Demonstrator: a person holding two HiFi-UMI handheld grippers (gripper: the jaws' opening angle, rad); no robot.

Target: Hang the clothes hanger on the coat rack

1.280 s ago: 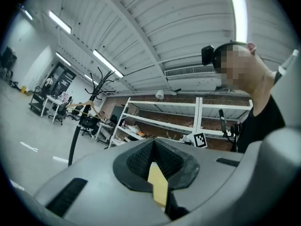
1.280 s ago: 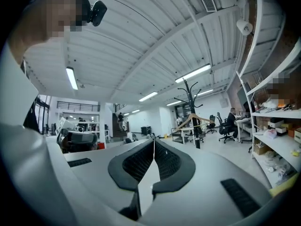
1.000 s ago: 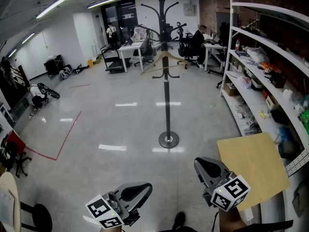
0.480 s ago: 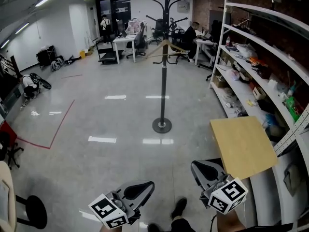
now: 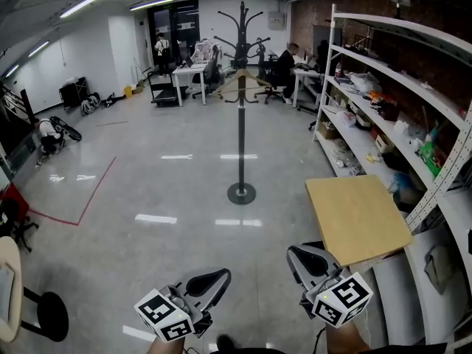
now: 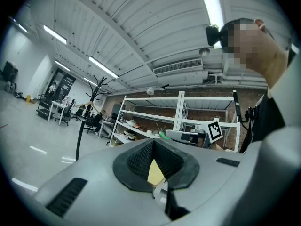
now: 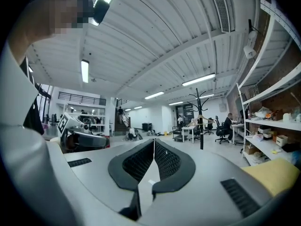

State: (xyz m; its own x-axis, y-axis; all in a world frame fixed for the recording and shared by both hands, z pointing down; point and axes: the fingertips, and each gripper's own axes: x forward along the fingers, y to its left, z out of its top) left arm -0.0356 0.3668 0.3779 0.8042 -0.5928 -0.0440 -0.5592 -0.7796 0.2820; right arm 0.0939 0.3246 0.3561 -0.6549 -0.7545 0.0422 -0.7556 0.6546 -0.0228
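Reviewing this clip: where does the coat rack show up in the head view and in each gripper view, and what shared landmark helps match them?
Head view: the coat rack stands upper centre, on the open floor ahead.
Left gripper view: far left of centre, small, above the gripper's body.
Right gripper view: right of centre, small and distant.
Shared landmark: the white shelving, to the right of the rack in all three views.

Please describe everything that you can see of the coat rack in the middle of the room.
The coat rack is a thin dark pole, metal by its look, standing upright on a round base on the glossy floor. Curved hooks branch out at its top. A pale wooden clothes hanger hangs on it below them. Nothing else touches it.
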